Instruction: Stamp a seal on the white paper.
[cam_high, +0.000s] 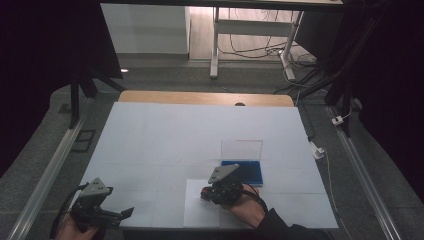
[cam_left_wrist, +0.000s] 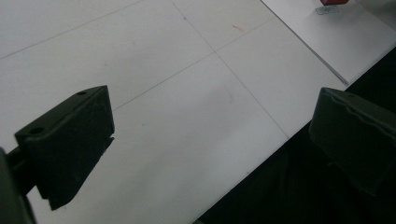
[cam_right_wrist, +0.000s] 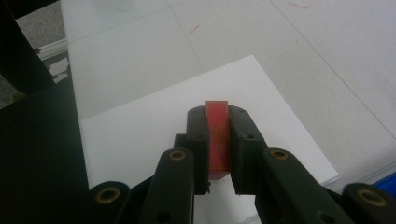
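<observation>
Right hand-held gripper clamped on a small red block above the white sheet near the surface's front edge; blue case with raised clear lid just beyond. Left hand-held gripper spread apart, over the front-left edge, wide bare surface ahead

The table lies open left and ahead; the blue case with its upright clear lid blocks the right.
</observation>
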